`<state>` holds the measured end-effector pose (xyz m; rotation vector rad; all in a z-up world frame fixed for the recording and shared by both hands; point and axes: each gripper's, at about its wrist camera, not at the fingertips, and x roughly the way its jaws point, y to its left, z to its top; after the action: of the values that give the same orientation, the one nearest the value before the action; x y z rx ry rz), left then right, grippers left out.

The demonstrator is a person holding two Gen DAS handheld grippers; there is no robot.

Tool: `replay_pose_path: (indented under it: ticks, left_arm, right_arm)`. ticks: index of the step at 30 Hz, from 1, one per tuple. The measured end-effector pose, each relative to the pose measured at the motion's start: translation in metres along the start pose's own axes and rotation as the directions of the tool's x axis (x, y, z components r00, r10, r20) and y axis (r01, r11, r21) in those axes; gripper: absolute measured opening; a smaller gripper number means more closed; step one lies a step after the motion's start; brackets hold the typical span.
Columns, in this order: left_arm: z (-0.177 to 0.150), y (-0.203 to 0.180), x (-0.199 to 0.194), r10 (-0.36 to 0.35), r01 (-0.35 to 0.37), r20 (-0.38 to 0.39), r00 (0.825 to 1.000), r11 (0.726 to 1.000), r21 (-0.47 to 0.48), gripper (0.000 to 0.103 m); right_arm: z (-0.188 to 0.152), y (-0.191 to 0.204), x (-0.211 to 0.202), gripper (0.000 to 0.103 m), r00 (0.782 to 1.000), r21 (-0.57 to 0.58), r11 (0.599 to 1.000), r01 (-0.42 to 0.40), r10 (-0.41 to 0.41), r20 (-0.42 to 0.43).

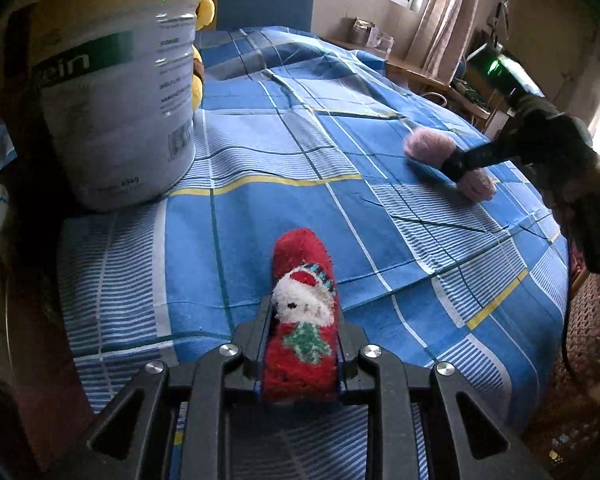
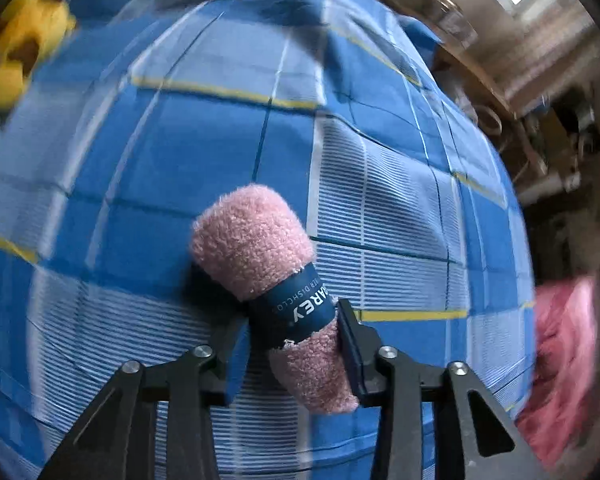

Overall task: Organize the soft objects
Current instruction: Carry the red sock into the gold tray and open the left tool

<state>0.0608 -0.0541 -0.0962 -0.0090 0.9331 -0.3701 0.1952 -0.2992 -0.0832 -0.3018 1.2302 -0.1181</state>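
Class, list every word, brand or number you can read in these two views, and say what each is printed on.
"ein", the end of a cut-off word, on the green band of the white tin.
"4540", faint and uncertain, low on the tin.
Tin's small print and barcode: too blurred.
"AREY", start hidden, and "ER DISHCLO", on the blue band of the pink rolled cloth.

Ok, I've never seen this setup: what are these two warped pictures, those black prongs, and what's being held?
No robot here: a person carries a hand-held gripper in each hand, each with a fisheye camera looking along its two fingers. The left camera shows the left hand-held gripper clamped on a red sock, with a tin and a yellow toy on the blue cloth. The right hand-held gripper has a rolled pink towel between its fingers; whether they press it is unclear.
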Motion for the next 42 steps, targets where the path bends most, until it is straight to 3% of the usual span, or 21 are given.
replay_pose_path:
  ticks: [3, 6, 14, 20, 27, 35, 42]
  left_arm:
    - [-0.001, -0.001, -0.001, 0.006, -0.006, 0.005, 1.0, 1.0, 0.003, 0.027]
    - [-0.002, -0.002, -0.003, 0.01, -0.01, 0.009, 1.0, 1.0, 0.013, 0.027]
    - [-0.001, -0.008, -0.004, 0.029, -0.029, 0.01, 1.0, 0.999, 0.039, 0.026]
    - [-0.001, -0.001, -0.009, 0.01, -0.01, 0.003, 1.0, 1.0, 0.008, 0.023]
    - [0.002, 0.006, -0.034, 0.015, -0.015, 0.029, 0.999, 1.0, -0.021, 0.022]
    - [0.013, 0.031, -0.087, 0.123, -0.115, 0.137, 0.983, 0.991, -0.067, 0.023]
    - [0.01, 0.059, -0.115, 0.215, -0.195, 0.163, 0.963, 0.972, -0.131, 0.023]
  right_arm:
    - [-0.007, 0.006, -0.019, 0.038, 0.99, 0.069, 0.989, -0.13, 0.125, 0.062]
    - [-0.013, 0.018, -0.014, 0.039, 0.979, 0.126, 0.971, -0.202, 0.195, 0.061]
    - [-0.022, 0.021, -0.004, 0.041, 0.98, 0.16, 0.969, -0.191, 0.18, 0.083]
    - [-0.02, 0.039, -0.006, 0.041, 0.991, 0.088, 0.991, -0.105, 0.097, 0.087]
    - [-0.018, 0.033, -0.003, 0.042, 0.989, 0.112, 0.985, -0.129, 0.12, 0.084]
    - [-0.019, 0.036, -0.003, 0.042, 0.99, 0.091, 0.989, -0.114, 0.105, 0.09]
    - [-0.02, 0.04, -0.006, 0.042, 0.991, 0.087, 0.99, -0.106, 0.098, 0.092]
